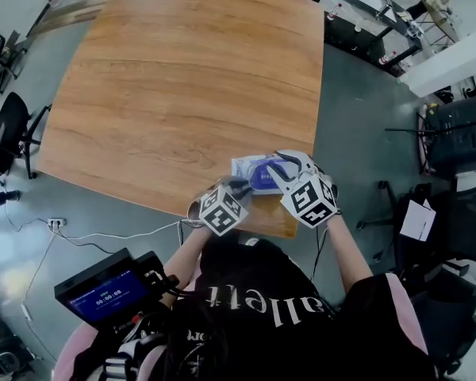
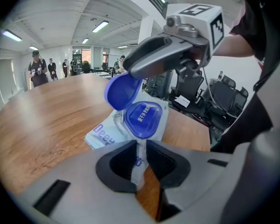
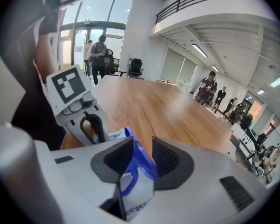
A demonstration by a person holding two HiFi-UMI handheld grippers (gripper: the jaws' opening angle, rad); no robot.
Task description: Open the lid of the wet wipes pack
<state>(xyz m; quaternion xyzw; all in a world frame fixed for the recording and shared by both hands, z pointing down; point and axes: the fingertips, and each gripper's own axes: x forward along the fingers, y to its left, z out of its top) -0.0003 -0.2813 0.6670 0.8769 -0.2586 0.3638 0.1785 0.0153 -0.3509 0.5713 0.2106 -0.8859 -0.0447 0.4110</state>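
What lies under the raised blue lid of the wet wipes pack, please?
Under the lid sits a blue printed oval panel on the pack. Anything beneath that panel is hidden.

Bright, even indoor light fills all three views. From the head view the wooden worktop (image 1: pixel 182 94) is evenly lit, with a pale sheen on its far edge, well beyond the fingers (image 1: pixel 289 159), and fisheye bending bows its sides.

In the left gripper view, ceiling strip lights (image 2: pixel 100 26) glow high above the fingers (image 2: pixel 165 164). The corners fall to black, and the wet wipes pack (image 2: pixel 102 134) just beyond the fingers is sharp.

In the right gripper view, tall windows (image 3: pixel 79 27) up and left of the fingers (image 3: pixel 170 160) blow out white. The worktop beyond is blurred, and the blue lid (image 3: pixel 140 164) between the fingers is slightly soft.
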